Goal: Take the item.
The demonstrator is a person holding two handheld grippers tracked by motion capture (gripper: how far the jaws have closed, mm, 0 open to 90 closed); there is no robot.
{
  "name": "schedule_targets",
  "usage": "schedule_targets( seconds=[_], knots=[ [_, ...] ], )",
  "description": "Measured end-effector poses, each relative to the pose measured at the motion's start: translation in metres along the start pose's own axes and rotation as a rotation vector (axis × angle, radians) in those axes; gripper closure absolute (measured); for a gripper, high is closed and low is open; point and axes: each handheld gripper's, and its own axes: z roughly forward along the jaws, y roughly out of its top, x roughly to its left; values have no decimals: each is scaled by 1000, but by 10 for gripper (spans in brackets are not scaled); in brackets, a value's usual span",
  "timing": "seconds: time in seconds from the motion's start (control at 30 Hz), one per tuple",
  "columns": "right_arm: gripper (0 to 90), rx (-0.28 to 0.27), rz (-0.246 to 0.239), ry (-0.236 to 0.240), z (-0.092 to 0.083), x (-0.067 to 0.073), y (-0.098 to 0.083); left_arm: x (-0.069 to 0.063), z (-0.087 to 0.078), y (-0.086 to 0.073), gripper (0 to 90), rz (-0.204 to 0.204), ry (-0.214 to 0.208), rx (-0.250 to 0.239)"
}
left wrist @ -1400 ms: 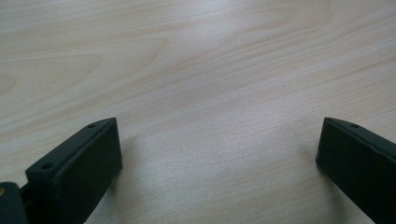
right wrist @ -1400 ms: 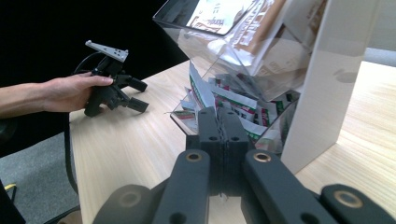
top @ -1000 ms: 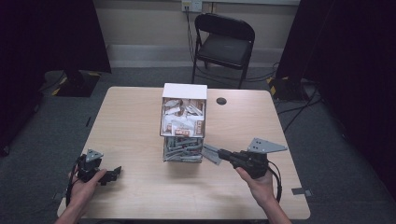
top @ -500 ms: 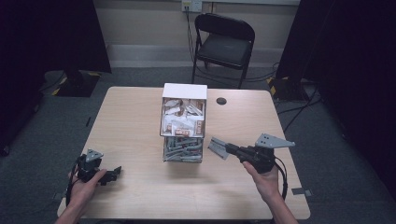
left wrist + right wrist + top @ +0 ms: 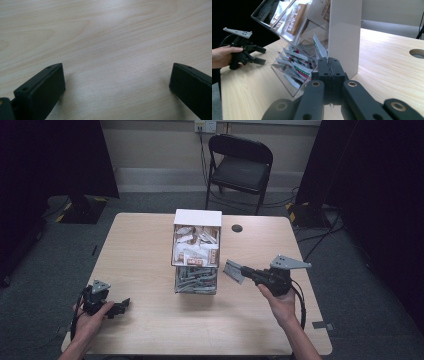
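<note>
I hold a packet (image 5: 233, 270) pinched in my right tool (image 5: 243, 270), its jaws pressed together on the packet's edge, just beside the right wall of the clear dispenser (image 5: 196, 252) at mid-bench. In the right gripper view the packet's top edge (image 5: 320, 47) rises above the closed jaws. I judge this the carrying step of taking one packet out of the stock; next it needs a place on the bare bench (image 5: 140, 250) and a clean release.

My left tool (image 5: 120, 306) rests near the bench's near-left corner, its jaws spread wide over bare wood, holding nothing.

The dispenser has two tiers: the upper bin holds white and brown sachets (image 5: 196, 246), the lower one green-printed packets (image 5: 297, 68), both well stocked.
</note>
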Motion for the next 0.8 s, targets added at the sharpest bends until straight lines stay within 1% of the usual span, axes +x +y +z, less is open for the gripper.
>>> schedule_targets(
  seconds=[0.2, 0.47, 0.63, 0.73, 0.8],
  knots=[
    [897, 8, 0, -8, 7, -5, 3, 0, 0, 0, 0, 0, 0, 0],
    [897, 21, 8, -13, 18, -11, 4, 0, 0, 0, 0, 0, 0, 0],
    [897, 40, 13, -28, 26, -18, 0, 0, 0, 0, 0, 0, -1, 0],
    [897, 39, 28, -30, 30, -20, -5, 0, 0, 0, 0, 0, 0, 0],
    [897, 52, 35, -32, 33, -22, -9, 0, 0, 0, 0, 0, 0, 0]
  ],
)
